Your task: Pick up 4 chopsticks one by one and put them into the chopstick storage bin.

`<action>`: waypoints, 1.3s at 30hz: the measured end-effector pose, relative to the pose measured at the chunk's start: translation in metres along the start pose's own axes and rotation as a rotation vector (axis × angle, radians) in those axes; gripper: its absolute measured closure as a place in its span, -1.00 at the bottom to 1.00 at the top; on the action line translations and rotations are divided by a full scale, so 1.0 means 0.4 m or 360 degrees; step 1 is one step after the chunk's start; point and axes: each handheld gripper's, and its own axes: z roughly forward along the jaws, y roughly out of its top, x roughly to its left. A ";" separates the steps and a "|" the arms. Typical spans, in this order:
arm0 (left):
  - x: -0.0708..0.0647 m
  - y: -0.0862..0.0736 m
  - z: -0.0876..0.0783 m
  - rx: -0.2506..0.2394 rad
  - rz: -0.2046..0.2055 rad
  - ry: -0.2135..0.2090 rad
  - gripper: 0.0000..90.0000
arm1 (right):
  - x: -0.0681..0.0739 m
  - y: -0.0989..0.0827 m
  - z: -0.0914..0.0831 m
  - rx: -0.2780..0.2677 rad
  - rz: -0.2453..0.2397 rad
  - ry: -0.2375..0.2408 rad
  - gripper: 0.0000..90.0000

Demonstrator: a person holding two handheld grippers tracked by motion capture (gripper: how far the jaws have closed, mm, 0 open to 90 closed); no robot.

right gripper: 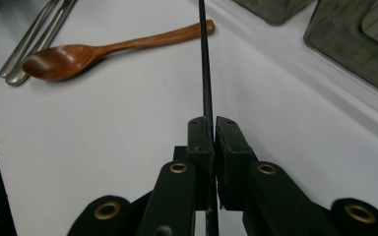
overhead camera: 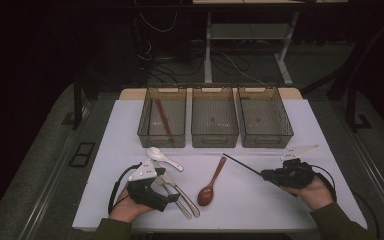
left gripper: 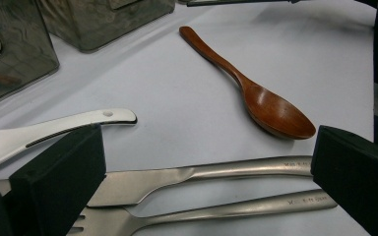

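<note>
Right hand-held gripper clamps a black chopstick, its tip cut off; left hand-held gripper gapes over cutlery handles.

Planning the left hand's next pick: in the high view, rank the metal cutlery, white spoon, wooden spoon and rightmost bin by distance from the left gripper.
1. Metal cutlery, between its jaws.
2. White spoon, just beyond.
3. Wooden spoon, to its right.
4. Rightmost bin, far right.
</note>
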 end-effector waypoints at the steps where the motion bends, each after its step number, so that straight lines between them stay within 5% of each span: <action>1: -0.001 0.000 0.000 0.0001 -0.0001 0.0002 -1.00 | 0.000 0.004 0.001 -0.0005 -0.0005 0.0002 0.90; 20: -0.005 0.001 0.005 0.0010 0.0003 0.0032 -1.00 | 0.013 0.099 0.009 -0.0099 -0.0046 0.0028 0.90; 39: -0.003 0.001 0.004 0.0007 -0.0004 0.0031 -1.00 | 0.036 0.219 0.073 -0.0126 -0.0102 0.0050 0.90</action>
